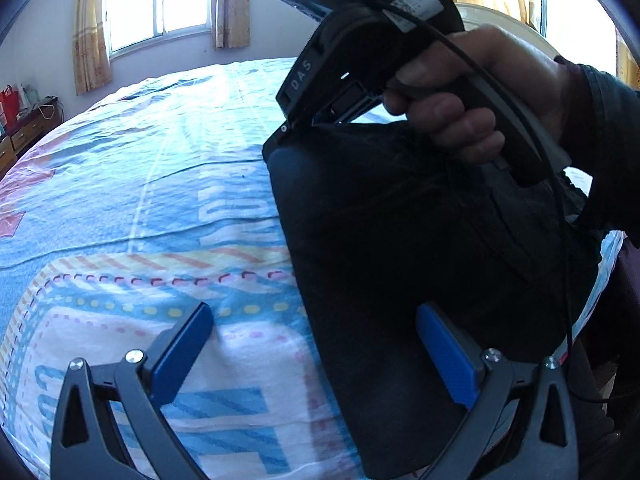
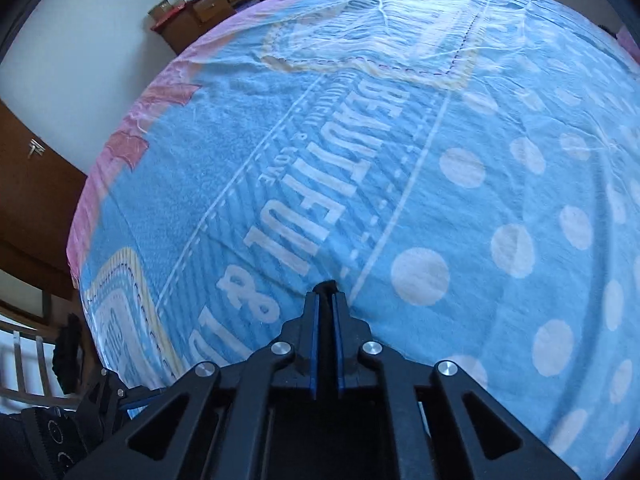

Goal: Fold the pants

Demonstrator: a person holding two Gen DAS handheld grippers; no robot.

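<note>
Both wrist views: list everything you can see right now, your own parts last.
Black fabric pants: one, black, on the bed's right side, partly lifted.
Patterned blue bedsheet: one, blue with white dots and lettering, covering the bed.
Wooden drawer cabinet: one, brown, against the far wall.
Curtained window: one, bright, beyond the bed.
Left gripper: one, black with blue pads, open beside the pants' edge.
Right gripper: one, shut on the pants.
Hand: one, gripping the right handle.

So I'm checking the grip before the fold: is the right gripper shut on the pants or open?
Shut on the pants: the right gripper has its blue pads nearly together, with a strip of black fabric pinched between them.
</note>
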